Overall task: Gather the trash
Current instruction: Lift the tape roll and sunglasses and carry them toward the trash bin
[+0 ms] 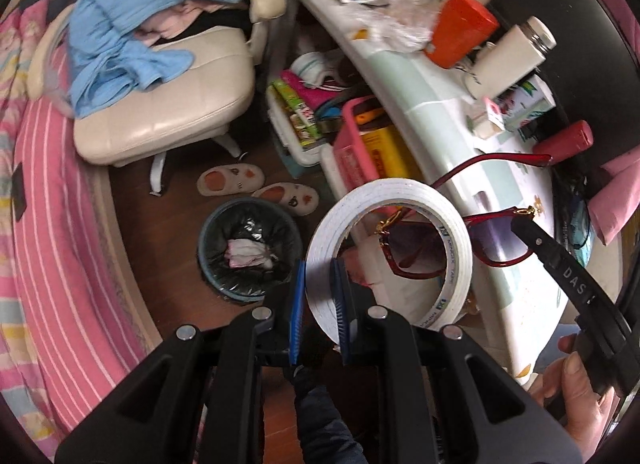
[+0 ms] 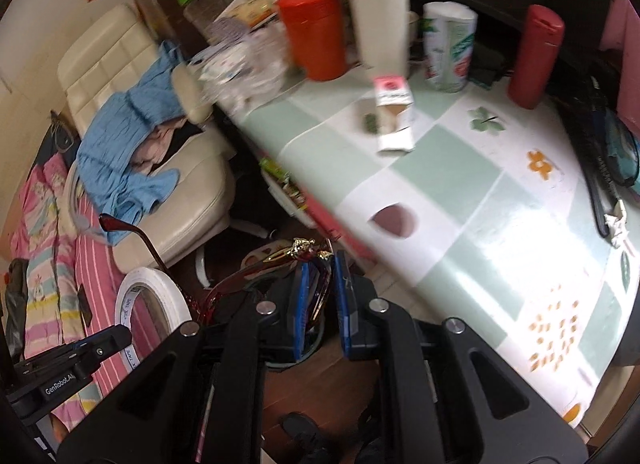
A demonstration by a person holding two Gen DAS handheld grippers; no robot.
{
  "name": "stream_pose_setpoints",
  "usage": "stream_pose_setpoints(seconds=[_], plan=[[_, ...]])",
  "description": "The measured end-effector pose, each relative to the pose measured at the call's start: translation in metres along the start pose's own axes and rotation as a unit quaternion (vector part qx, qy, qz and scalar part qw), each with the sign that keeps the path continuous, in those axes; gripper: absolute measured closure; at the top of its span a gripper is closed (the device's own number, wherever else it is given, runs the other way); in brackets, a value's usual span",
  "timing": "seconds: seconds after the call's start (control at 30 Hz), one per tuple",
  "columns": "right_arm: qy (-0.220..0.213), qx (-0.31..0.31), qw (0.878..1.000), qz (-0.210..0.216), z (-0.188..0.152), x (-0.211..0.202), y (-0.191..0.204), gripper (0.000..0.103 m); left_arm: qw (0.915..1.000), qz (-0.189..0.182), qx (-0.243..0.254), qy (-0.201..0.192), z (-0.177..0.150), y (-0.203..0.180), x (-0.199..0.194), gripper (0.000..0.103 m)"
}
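My left gripper [image 1: 320, 306] is shut on the wall of a white tape roll [image 1: 456, 260] and holds it in the air beside the table edge. The roll also shows in the right wrist view [image 2: 132, 288]. My right gripper [image 2: 322, 296] is shut on red-framed sunglasses [image 2: 276, 260], seen behind the roll in the left wrist view [image 1: 496, 242]. A black-lined trash bin [image 1: 250, 248] with crumpled paper inside stands on the floor, below and left of the tape roll.
The green-and-white table [image 2: 460, 199] holds an orange cup [image 2: 314, 31], a white bottle [image 2: 378, 3], a red bottle [image 2: 536, 59], a small carton [image 2: 394, 115] and plastic wrappers [image 2: 248, 71]. A cream chair [image 1: 168, 107] with blue cloth and slippers [image 1: 256, 185] lie nearby.
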State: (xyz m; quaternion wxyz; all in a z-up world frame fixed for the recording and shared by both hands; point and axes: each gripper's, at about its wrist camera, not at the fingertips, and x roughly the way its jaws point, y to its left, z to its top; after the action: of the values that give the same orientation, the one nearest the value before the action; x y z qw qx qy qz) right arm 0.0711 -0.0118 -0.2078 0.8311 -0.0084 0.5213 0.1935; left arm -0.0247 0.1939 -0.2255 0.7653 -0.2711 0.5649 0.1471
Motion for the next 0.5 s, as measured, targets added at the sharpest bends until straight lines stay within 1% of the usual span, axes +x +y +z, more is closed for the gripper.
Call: stream_pose_setpoints(seconds=[0.23,0.5], plan=[[0.019,-0.029,0.999,0.012,-0.032,0.02,0.049,0.089,0.9996,0.012,-0.024,0.004,-0.019,0.054,0.003,0.089],[0.042,-0.064,0.997,0.019,-0.063,0.058,0.089,0.089,0.9987,0.025,-0.043,0.015,-0.037,0.104,0.029,0.089]])
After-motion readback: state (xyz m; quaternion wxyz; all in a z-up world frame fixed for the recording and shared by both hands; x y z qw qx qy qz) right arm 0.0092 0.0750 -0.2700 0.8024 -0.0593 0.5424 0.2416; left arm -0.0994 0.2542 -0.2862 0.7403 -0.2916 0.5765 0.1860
